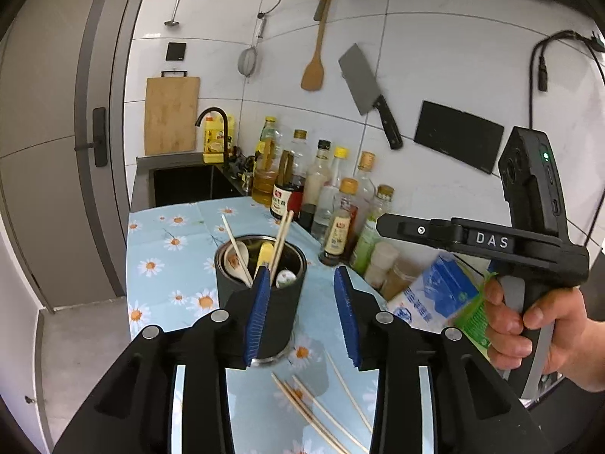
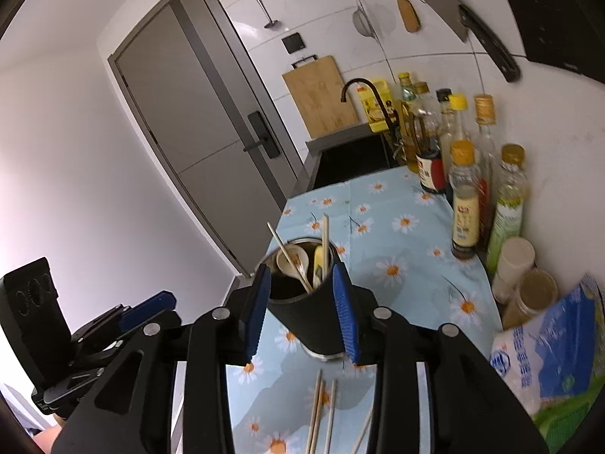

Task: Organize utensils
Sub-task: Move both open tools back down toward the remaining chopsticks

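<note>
1. Left wrist view: my left tongs [image 1: 302, 316] gape wide and grip nothing. The black utensil holder [image 1: 261, 295] stands on the daisy-print tabletop [image 1: 170, 265], partly behind my left blue finger. I count in the holder two white spoons [image 1: 236, 259], one yellow-handled utensil, and about three chopsticks [image 1: 281, 240]. Four loose chopsticks [image 1: 321, 412] lie on the cloth just in front of the holder. My right hand [image 1: 529, 325] grips the other tool, to the right of the holder.

2. Right wrist view: my right tongs [image 2: 300, 314] are spread open on either side of the holder [image 2: 317, 314]; whether the pads touch it I cannot tell. About four loose chopsticks [image 2: 321, 412] lie just in front of the holder.
</note>
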Tool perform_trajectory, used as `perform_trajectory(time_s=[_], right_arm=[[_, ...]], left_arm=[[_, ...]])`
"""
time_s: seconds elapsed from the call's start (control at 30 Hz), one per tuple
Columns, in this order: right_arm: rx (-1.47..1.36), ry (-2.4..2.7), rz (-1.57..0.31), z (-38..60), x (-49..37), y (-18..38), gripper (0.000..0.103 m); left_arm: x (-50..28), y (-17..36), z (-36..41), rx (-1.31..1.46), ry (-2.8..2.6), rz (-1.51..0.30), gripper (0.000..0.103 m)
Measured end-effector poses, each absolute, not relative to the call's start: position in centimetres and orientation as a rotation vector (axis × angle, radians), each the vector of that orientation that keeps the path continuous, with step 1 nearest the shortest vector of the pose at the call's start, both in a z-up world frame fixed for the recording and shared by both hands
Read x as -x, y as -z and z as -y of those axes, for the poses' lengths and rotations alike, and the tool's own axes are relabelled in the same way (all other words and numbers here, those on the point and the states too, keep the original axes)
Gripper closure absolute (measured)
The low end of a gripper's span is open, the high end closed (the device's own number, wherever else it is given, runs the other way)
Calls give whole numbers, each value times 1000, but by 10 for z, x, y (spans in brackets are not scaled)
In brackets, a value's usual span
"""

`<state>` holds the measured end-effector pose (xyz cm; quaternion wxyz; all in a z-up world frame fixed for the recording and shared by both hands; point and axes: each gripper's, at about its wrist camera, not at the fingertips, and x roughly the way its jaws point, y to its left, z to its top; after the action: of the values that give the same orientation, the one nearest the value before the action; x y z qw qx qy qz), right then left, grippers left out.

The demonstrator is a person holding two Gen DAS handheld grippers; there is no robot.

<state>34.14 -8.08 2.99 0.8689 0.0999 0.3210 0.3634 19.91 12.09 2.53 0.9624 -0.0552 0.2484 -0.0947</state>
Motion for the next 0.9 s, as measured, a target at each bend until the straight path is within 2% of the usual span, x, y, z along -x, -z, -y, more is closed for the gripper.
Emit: perform_trajectory(time_s=[0.07,0.43,0.9], right_arm=[[-178,-721,-691,84,-337,-28,67],[-108,-720,-920,74,-335,14,67],[-64,-550,-1453,60,-366,122,67]], left_arm=[[-194,-23,-120,121,189,-516,65],[-172,6,-128,203,77,-603,65],[-138,61,-128,333,17,-789,65]])
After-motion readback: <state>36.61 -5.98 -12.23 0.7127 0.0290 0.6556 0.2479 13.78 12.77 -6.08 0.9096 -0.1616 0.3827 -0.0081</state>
